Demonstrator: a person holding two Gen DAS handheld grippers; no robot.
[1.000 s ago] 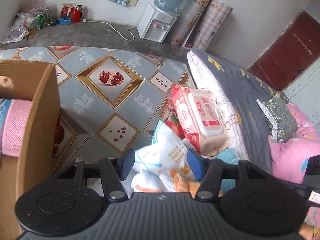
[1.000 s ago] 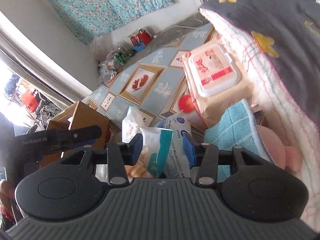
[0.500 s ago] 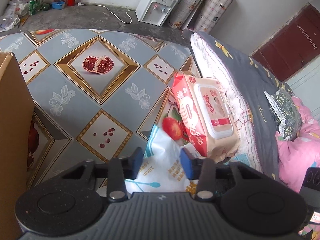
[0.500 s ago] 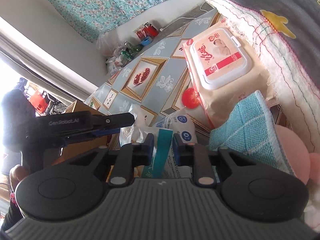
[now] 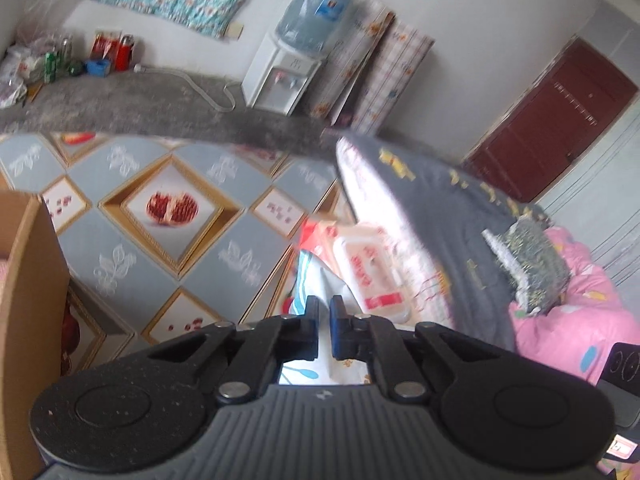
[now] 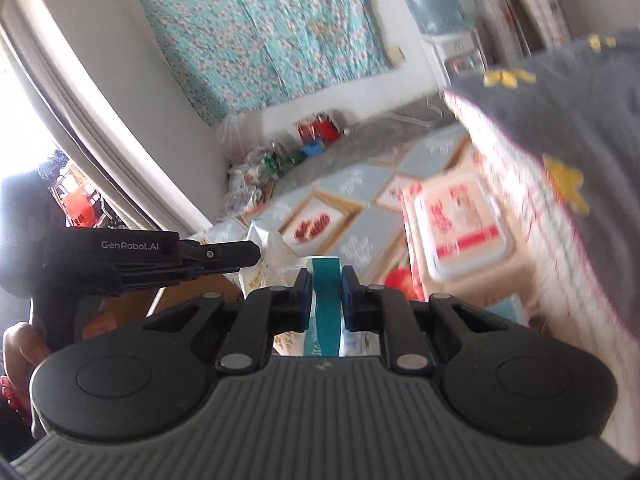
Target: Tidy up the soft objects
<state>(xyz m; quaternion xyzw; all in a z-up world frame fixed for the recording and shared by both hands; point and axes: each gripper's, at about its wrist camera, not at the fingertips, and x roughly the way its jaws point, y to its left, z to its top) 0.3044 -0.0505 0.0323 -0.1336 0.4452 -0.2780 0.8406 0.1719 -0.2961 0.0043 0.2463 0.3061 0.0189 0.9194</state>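
My left gripper (image 5: 324,326) is shut on a white plastic pack with blue print (image 5: 320,280) and holds it above the floor. My right gripper (image 6: 325,300) is shut on a white and teal pack (image 6: 325,280), also lifted. The left gripper (image 6: 224,258) shows in the right wrist view, holding its white pack (image 6: 268,256) just to the left. A pink and white wet-wipes pack (image 5: 368,268) lies on the floor against the bed; it also shows in the right wrist view (image 6: 460,228).
A cardboard box (image 5: 28,300) stands at the left. A bed with a grey quilt (image 5: 440,216) and pink bedding (image 5: 572,320) is at the right. A water dispenser (image 5: 284,76) stands by the far wall. The floor mat (image 5: 168,208) has fruit patterns.
Both grippers closed on their packs and lifted them. Both views tilted up, showing more of the far wall; the current frames are motion blurred.
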